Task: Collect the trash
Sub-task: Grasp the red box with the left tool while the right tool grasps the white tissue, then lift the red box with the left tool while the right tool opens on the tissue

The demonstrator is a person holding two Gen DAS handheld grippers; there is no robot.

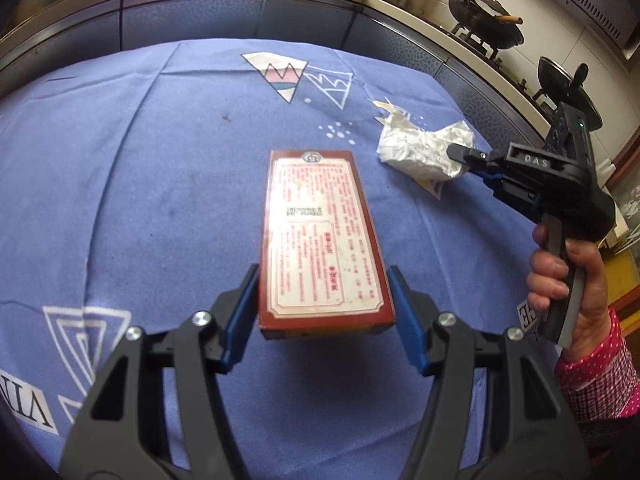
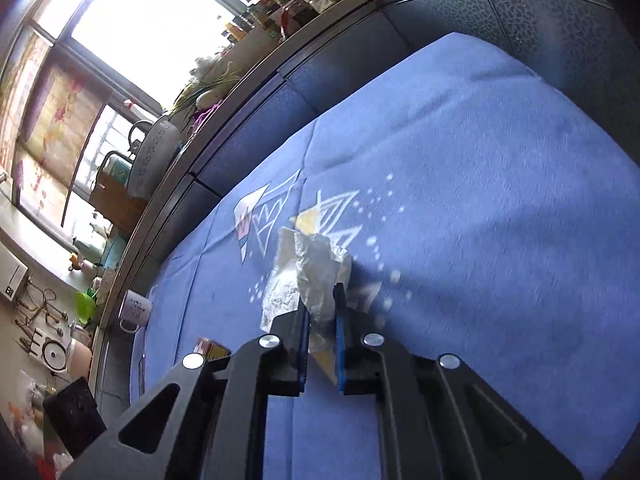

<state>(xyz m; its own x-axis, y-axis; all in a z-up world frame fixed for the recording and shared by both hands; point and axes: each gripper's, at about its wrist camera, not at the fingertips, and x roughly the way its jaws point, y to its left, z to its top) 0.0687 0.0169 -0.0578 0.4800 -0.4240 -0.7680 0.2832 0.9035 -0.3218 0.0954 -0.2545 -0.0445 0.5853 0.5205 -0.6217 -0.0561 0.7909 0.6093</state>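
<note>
A long red box with a pale printed label points away from me over the blue cloth. My left gripper is shut on its near end, one blue pad against each long side. To the right lies a crumpled white paper, and my right gripper reaches it from the right, held in a person's hand. In the right wrist view that gripper is shut on the crumpled paper, which sticks up between the narrow blue pads. A yellowish scrap shows under the paper.
The cloth-covered table backs onto a dark cabinet front under a counter crowded with bottles. A stove with a wok stands at the far right. A white mug sits at the cloth's far edge in the right wrist view.
</note>
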